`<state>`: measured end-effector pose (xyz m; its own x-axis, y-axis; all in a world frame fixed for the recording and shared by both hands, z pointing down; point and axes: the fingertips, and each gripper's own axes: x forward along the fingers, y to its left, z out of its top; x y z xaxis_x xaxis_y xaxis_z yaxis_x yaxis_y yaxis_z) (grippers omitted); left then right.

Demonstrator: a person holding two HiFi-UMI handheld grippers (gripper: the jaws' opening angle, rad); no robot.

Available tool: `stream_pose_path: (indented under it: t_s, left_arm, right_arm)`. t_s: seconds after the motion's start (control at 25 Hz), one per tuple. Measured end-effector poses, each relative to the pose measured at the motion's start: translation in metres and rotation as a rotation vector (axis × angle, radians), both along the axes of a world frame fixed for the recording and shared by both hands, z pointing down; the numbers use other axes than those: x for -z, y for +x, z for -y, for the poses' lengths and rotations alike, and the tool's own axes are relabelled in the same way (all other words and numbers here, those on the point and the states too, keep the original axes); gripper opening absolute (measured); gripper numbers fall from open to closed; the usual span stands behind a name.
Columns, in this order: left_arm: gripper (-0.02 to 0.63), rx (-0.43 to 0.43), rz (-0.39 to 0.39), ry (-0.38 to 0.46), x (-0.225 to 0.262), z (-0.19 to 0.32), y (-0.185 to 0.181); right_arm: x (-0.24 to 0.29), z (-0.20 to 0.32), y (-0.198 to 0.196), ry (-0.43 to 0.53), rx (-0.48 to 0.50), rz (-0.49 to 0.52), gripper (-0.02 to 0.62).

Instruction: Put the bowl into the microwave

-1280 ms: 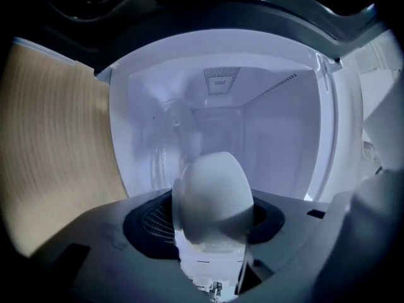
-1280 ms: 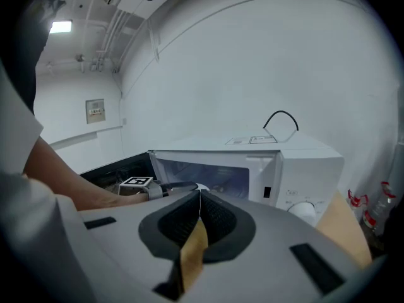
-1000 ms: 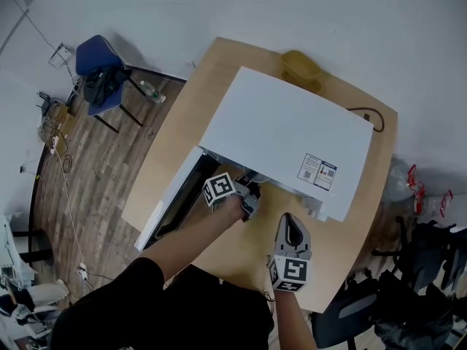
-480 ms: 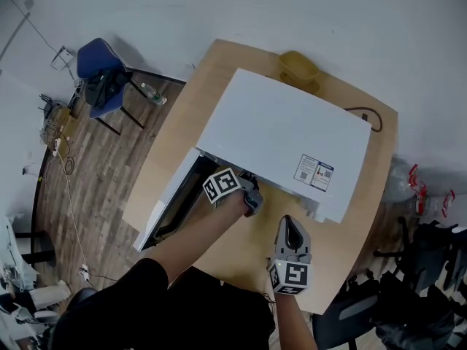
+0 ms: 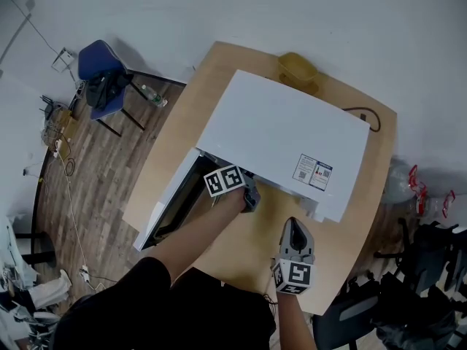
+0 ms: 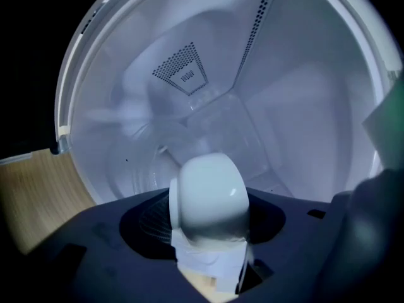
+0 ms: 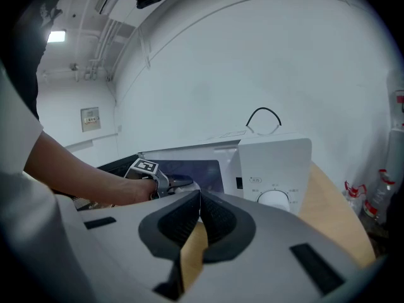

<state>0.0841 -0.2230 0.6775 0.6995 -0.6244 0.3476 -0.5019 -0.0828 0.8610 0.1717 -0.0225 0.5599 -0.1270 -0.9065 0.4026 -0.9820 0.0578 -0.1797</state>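
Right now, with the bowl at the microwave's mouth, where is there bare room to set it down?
Inside the microwave, the cavity floor looks bare, walled on three sides. Bare table lies before the control panel, beside the right hand-held gripper. The open door crowds the left.

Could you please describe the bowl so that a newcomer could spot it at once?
On the wooden table stands a big white microwave with its door open. The left tongs, at its opening, grip the bowl: small, round, glossy white, unlike the yellow container behind the microwave.
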Motion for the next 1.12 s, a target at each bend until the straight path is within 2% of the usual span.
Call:
stream_pose_path:
  t_s: [0.28, 0.52, 0.64, 0.8, 0.92, 1.04, 1.12]
  left_arm:
    - [0.238, -0.033, 0.097, 0.025, -0.003, -0.003, -0.003]
    - [0.239, -0.074, 0.133, 0.065, -0.003, -0.003, -0.003]
    - [0.241, -0.033, 0.088, 0.078, 0.001, 0.003, -0.006]
    - [0.285, 0.012, 0.034, 0.099, 0.005, 0.007, -0.01]
    - [0.295, 0.017, 0.049, 0.125, 0.006, 0.01, -0.012]
    - [0.298, 0.018, 0.1, 0.154, 0.006, 0.014, -0.018]
    - [0.298, 0.033, 0.096, 0.153, 0.006, 0.018, -0.021]
  right_arm:
    - [0.003, 0.003, -0.011, 0.005, 0.032, 0.012, 0.061]
    - [0.005, 0.003, -0.015, 0.013, 0.045, 0.014, 0.061]
    - [0.005, 0.001, -0.014, 0.007, 0.04, 0.023, 0.061]
    - [0.005, 0.001, -0.017, 0.008, 0.045, 0.03, 0.061]
    - [0.006, 0.001, -0.02, 0.011, 0.052, 0.033, 0.061]
    - [0.007, 0.001, -0.022, 0.006, 0.055, 0.048, 0.061]
    - [0.011, 0.001, -0.022, 0.01, 0.058, 0.059, 0.061]
